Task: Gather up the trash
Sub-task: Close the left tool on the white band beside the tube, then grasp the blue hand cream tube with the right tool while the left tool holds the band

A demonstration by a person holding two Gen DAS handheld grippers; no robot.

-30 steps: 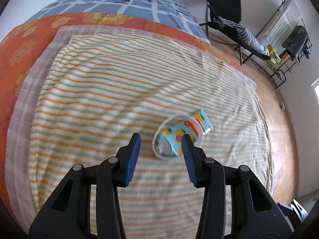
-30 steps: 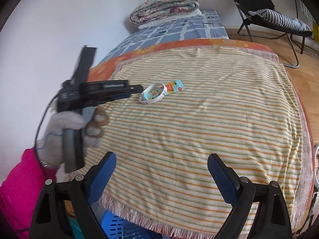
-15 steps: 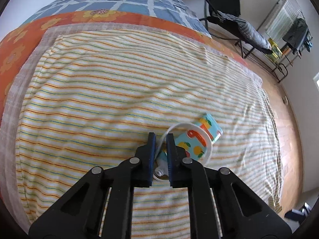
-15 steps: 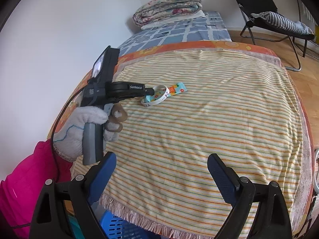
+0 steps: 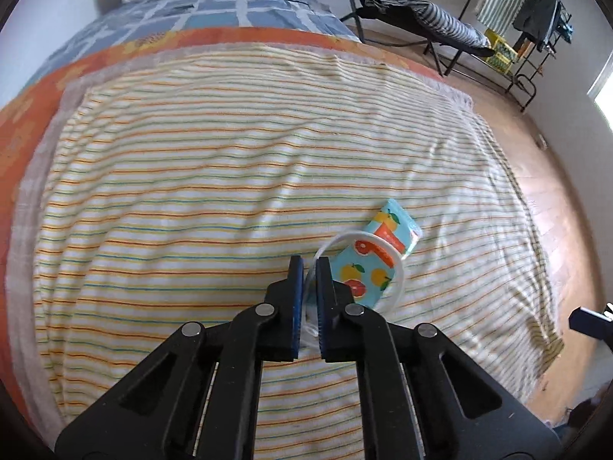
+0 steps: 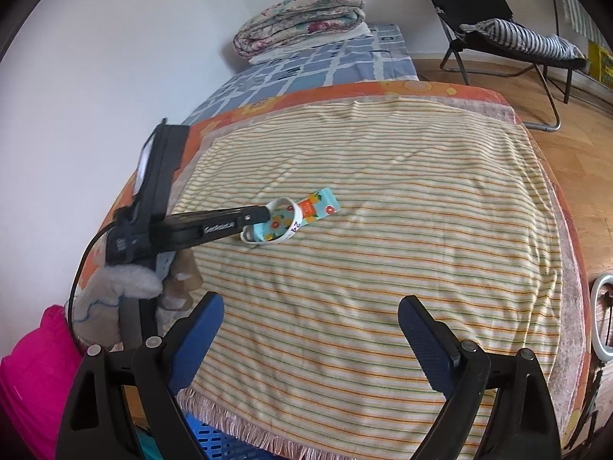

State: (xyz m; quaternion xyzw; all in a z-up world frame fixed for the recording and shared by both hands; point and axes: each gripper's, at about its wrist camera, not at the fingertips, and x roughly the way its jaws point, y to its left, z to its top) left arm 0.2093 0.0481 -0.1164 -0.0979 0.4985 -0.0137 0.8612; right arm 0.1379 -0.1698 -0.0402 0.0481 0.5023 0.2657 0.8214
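Juice pouch (image 5: 377, 264): turquoise, fruit print, white-ringed; left tongs (image 5: 309, 264) pinching it; right tongs (image 6: 310, 326) wide.

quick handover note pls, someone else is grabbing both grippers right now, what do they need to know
Left gripper: jaws have just been closing, now shut on the near end of the fruit-print pouch, which has a white ring around it.
Right gripper: open, empty, hovering over the near edge of the striped blanket.
Pouch lies on the blanket, not yet lifted.
Blue basket shows below the bed edge.
Left to do: lift the pouch and bin it, probably there.
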